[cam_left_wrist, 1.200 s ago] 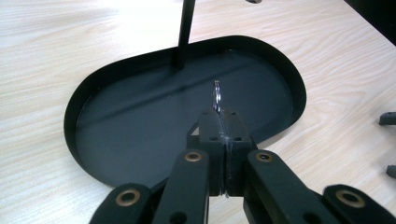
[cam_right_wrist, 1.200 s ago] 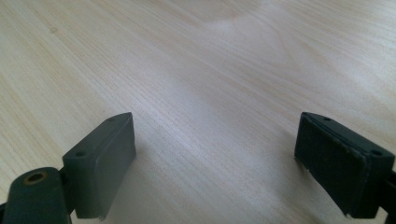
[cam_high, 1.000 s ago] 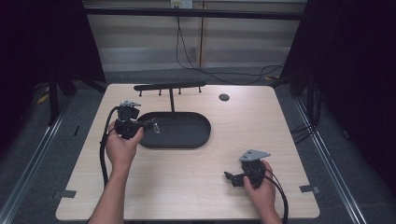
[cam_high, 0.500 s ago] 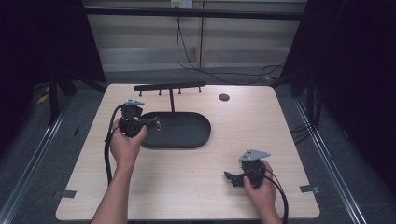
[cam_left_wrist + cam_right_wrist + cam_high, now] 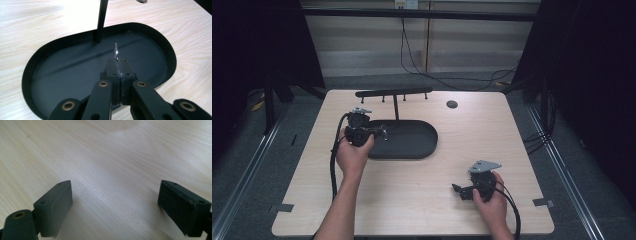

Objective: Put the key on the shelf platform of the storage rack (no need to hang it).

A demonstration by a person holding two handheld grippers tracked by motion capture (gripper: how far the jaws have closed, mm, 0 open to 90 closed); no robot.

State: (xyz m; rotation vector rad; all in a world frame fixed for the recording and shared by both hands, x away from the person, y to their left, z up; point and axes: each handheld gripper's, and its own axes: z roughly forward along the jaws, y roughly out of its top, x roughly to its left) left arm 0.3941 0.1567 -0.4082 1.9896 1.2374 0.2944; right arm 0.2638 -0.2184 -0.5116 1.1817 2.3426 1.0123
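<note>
No brand, label or lettering can be read on anything here. The table point(image 5: 412, 200) is a pale wood-grain laminate with rounded corners, and on it sits an oval tray point(image 5: 155, 42) of matt black metal with a low upright rim. From the tray's far side rises a slim black post point(image 5: 101, 20) carrying a long horizontal bar point(image 5: 394, 92) with short pegs hanging from it, together forming a small T-shaped rack. A dark round disc point(image 5: 452, 104) lies on the table beyond the tray, well apart from it. The left gripper point(image 5: 117, 62) is hard black plastic with brass-coloured pivot pins; its jaws are pressed together, and a small thin piece of bright silvery metal point(image 5: 116, 51), seen edge-on and too slim to identify further, is pinched between the pads and sticks out just past the fingertips point(image 5: 123, 65). That metal piece hangs over the tray's interior, just short of the post's foot and apart from it; whether it touches the tray floor I cannot tell. In the high view the left gripper point(image 5: 377, 132) is at the tray's left end. The right gripper point(image 5: 115, 202), topped by a grey three-cornered plate, is down near the table's near right edge, its jaws spread wide with nothing between the flat rubbery pads point(image 5: 58, 205) but bare wood.
</note>
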